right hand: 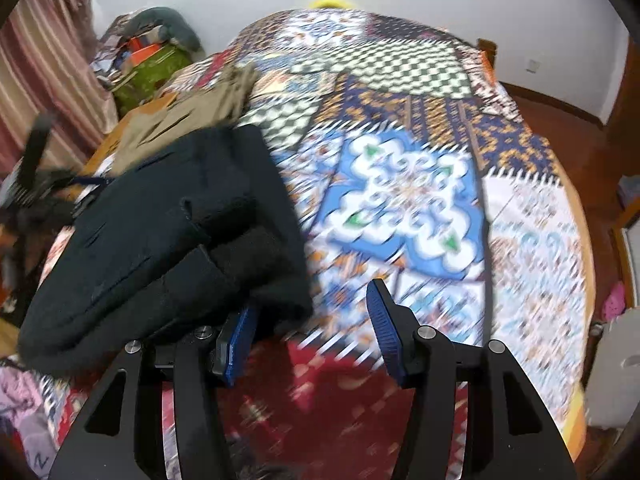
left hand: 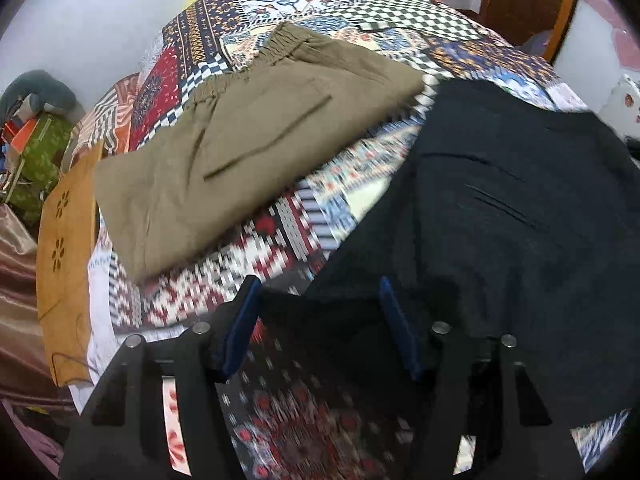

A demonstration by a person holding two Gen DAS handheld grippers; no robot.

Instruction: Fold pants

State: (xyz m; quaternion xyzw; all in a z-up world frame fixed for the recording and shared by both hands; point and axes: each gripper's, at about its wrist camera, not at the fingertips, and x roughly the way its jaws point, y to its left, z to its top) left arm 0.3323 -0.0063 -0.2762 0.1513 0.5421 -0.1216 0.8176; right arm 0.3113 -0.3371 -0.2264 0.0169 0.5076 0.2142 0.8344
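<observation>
Dark navy pants [left hand: 500, 216] lie folded on the patterned bedspread [left hand: 304, 216], at the right of the left wrist view. My left gripper [left hand: 318, 320] is open, its blue pads either side of the pants' near left corner, holding nothing. In the right wrist view the same pants [right hand: 168, 236] lie at the left. My right gripper [right hand: 310, 328] is open beside their near right corner; the left pad [right hand: 236, 340] sits under the fabric edge. Folded khaki pants [left hand: 240, 148] lie further back; they also show in the right wrist view [right hand: 192, 116].
The bed's left edge has an orange cloth [left hand: 68, 248]. A pile of bags and clothes [left hand: 36, 140] sits past the edge by the wall. A striped curtain [right hand: 48, 60] hangs at the left. Wooden floor [right hand: 560, 120] lies right of the bed.
</observation>
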